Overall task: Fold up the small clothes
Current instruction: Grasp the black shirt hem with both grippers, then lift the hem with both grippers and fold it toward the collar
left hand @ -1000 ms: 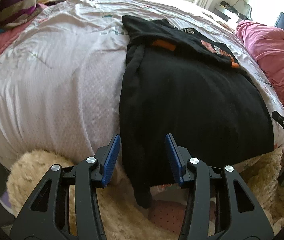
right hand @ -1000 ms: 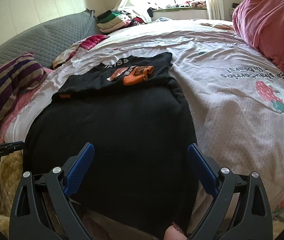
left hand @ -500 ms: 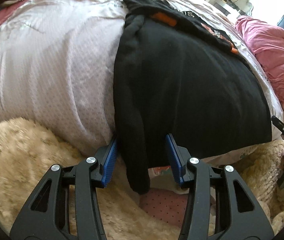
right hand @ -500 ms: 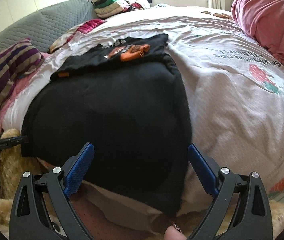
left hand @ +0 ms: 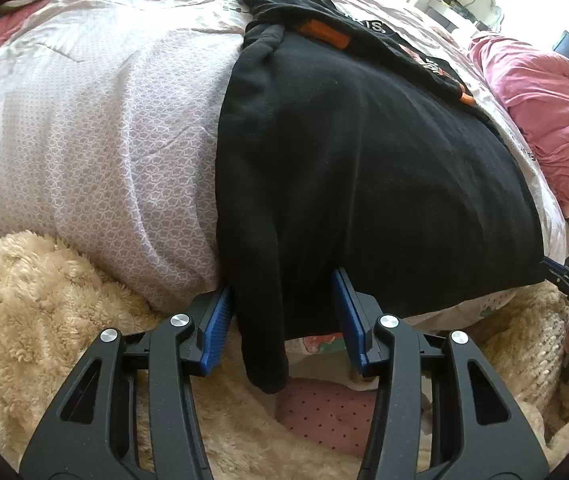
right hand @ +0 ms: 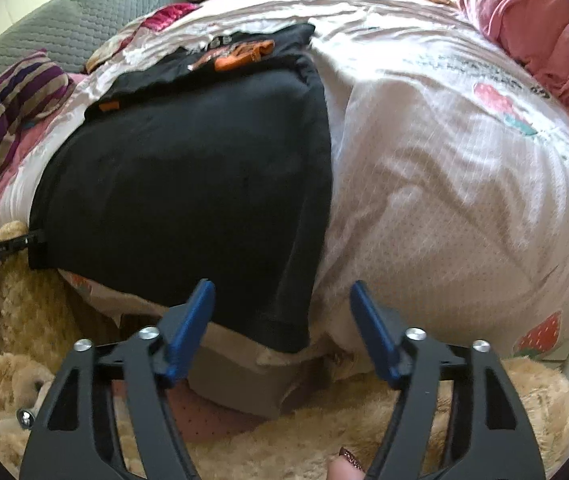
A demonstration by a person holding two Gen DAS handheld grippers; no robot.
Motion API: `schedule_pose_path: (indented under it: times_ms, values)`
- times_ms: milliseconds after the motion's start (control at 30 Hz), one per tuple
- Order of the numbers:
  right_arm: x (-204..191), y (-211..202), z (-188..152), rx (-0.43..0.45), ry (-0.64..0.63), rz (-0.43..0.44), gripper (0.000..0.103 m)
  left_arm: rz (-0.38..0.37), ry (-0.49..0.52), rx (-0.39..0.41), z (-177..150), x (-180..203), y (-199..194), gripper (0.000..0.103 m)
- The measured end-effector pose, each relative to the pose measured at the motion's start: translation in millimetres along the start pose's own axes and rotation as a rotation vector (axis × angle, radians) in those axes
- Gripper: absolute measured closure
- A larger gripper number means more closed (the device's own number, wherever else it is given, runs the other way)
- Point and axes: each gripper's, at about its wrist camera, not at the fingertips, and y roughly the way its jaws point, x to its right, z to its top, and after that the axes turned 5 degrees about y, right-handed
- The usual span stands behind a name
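- Since a second ago both of my cameras have dipped toward the near edge of the bed (left hand: 96,128), and my right tool's jaws have just been closing in around the garment's hem corner.
- Left wrist view: my left gripper (left hand: 282,314) stands partly apart, unchanged in width, with the hanging black sleeve (left hand: 262,320) between its blue pads (left hand: 217,326); the pad at 7 o'clock sits right against the fabric, the other seems clear of it, so nothing is clamped.
- From there the black garment (left hand: 364,168) spreads toward 12 o'clock across the pale bedcover, a second black garment with orange patches (left hand: 324,34) lying beyond it.
- A pink blanket (left hand: 540,108) is heaped at 3 o'clock, a fluffy beige throw (left hand: 36,304) at 8 o'clock.
- Right wrist view: my right gripper (right hand: 284,328) has its jaws apart, the garment's lower corner (right hand: 280,320) draped over the bed edge between them, neither pad pressing on it.
- At 9 o'clock my other tool's tip meets the garment's far corner.
- A fingertip (right hand: 342,468) shows at 6 o'clock, and a striped pillow (right hand: 8,104) at 10 o'clock.
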Motion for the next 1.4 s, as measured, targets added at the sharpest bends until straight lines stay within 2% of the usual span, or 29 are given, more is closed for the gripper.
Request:
schedule_pose_path:
  times_ms: [67,133,167,200,233,367,500,600,733,1100,1400]
  values:
    - [0.8,6.0,0.2,-0.027,0.012,-0.013,0.050,-0.002,-0.002,0.001,-0.9,-1.6,-1.3,0.064]
    - [2.4,9.9,-0.4,-0.045,0.019,-0.010,0.068,-0.005,-0.003,-0.002,-0.8,-1.9,-1.5,0.063]
    - [2.4,9.9,-0.4,-0.046,0.017,-0.003,0.074,-0.006,-0.005,-0.001,-0.7,-2.0,-1.4,0.062]
    - [0.2,9.0,-1.2,-0.048,0.004,0.012,0.088,-0.009,-0.006,0.001,-0.8,-1.8,-1.3,0.060]
    - [-3.0,7.1,-2.1,-0.043,-0.013,0.017,0.093,-0.010,-0.006,0.001,-0.3,-1.0,-0.6,0.059]
    - [-11.1,-9.2,-0.2,0.021,-0.053,0.050,0.094,-0.009,-0.002,0.000,-0.2,0.6,-0.1,0.057]
    - [2.1,-41.2,10.5,0.132,0.012,0.196,0.094,-0.014,-0.014,0.007,0.3,-0.1,-0.1,0.059]
    - [6.0,-66.3,19.8,0.217,0.025,0.245,0.094,0.012,-0.022,0.007,-0.6,-3.0,-2.1,0.074]
    - [7.7,-85.3,34.2,0.294,0.029,0.272,0.094,-0.045,-0.067,0.015,-1.8,-11.5,-7.1,0.096]
    - [19.8,-92.8,42.2,0.370,0.096,0.274,0.094,-0.160,-0.097,0.190,16.4,-14.2,-67.9,0.099]
    - [18.4,-103.0,72.4,0.461,0.106,0.275,0.094,-0.184,-0.099,0.307,54.6,-12.5,-92.7,0.099]
